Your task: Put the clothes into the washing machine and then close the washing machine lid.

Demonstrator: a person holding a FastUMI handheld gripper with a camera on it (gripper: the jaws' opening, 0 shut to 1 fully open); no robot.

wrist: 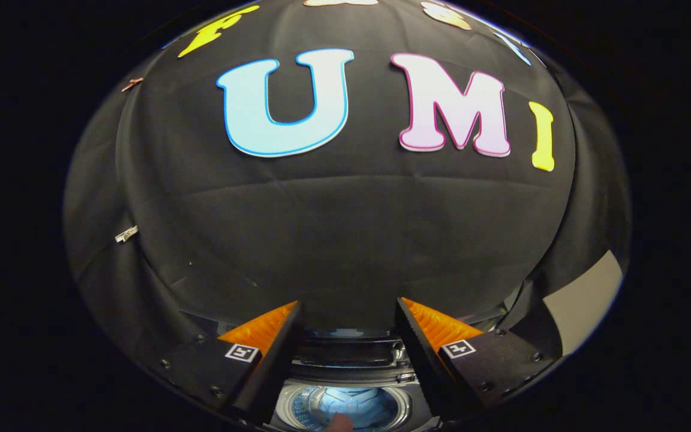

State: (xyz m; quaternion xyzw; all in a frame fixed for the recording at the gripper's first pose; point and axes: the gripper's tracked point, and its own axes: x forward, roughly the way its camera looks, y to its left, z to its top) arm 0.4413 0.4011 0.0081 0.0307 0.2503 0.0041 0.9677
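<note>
Hovering above the machine, the gripper (348, 312) had its two fingers spread well apart with nothing between them, which suggested it was free for the next step rather than carrying cloth. Directly below and between the fingers lay the round steel drum of the top-loading washing machine (345, 407), its mouth uncovered, so the lid was judged still open. A small pale patch (339, 423) sat at the drum's near edge; whether it was clothing could not be told, so where the clothes lay stayed uncertain. Just beyond the drum, the machine's dark raised lid or back panel (345, 360) stood between the fingers, likely the part to be reached for closing. Farther off hung the black cloth wall (345, 240).
</note>
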